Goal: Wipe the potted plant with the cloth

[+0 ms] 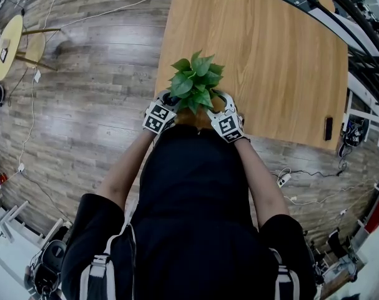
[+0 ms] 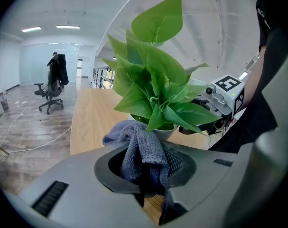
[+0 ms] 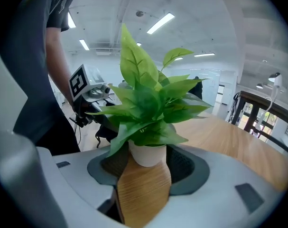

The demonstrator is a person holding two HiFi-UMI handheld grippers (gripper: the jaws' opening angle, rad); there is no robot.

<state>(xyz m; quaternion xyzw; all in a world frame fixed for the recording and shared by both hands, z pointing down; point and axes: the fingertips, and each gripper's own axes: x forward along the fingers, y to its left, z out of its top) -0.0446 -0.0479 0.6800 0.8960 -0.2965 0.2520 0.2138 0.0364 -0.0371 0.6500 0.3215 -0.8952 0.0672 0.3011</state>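
Note:
A leafy green potted plant (image 1: 195,83) stands at the near edge of the wooden table (image 1: 270,49), with a gripper on each side. My left gripper (image 1: 170,102) is shut on a grey-blue cloth (image 2: 141,148), which bunches up between the jaws right beside the white pot (image 2: 165,133) and under the lowest leaves (image 2: 153,89). My right gripper (image 1: 219,105) has its jaws on either side of the white pot (image 3: 147,155), both pads against it. The left gripper's marker cube (image 3: 89,91) shows behind the plant in the right gripper view.
The table stretches away beyond the plant; a small black object (image 1: 328,129) lies near its right edge. A round yellow stool (image 1: 8,42) and cables lie on the wood floor at left. An office chair (image 2: 51,87) stands far off.

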